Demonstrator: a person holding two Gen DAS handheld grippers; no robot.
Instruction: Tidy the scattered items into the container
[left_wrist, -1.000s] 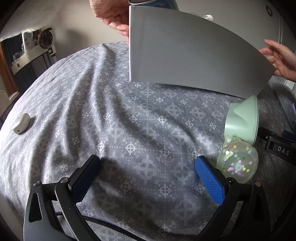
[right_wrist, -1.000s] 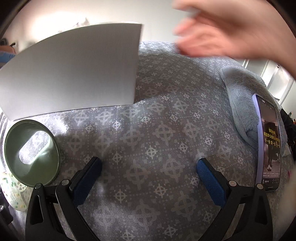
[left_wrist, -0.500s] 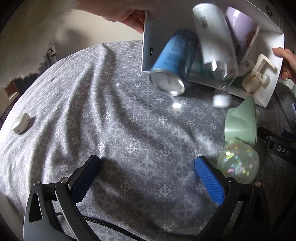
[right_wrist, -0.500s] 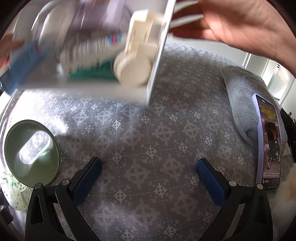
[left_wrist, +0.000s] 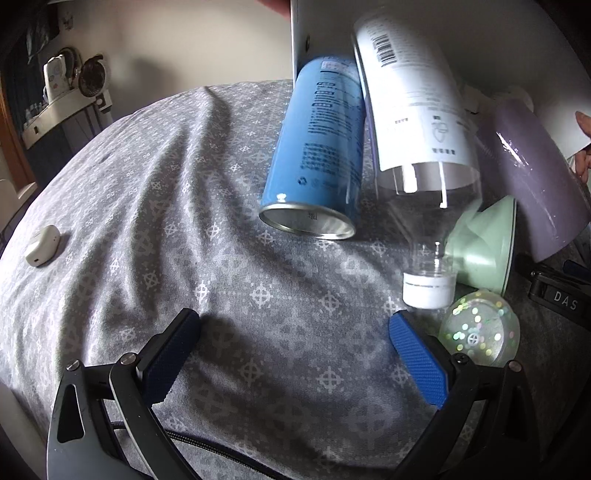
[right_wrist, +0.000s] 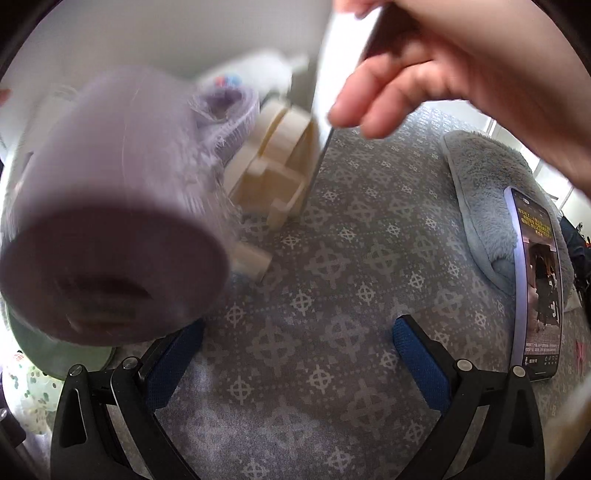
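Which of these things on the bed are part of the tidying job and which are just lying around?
Part of the job:
- white box, tipped by hands
- blue can
- clear bottle
- purple cup
- cream plastic piece
- probably the green funnel-shaped item and glitter ball

Just lying about:
- phone
- fluffy cushion
- small white case
- black clip

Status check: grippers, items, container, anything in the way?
Both hand-held grippers, left and right, open, empty. Container tipped by hand; blue can, clear bottle, purple cup spilling onto bedspread.
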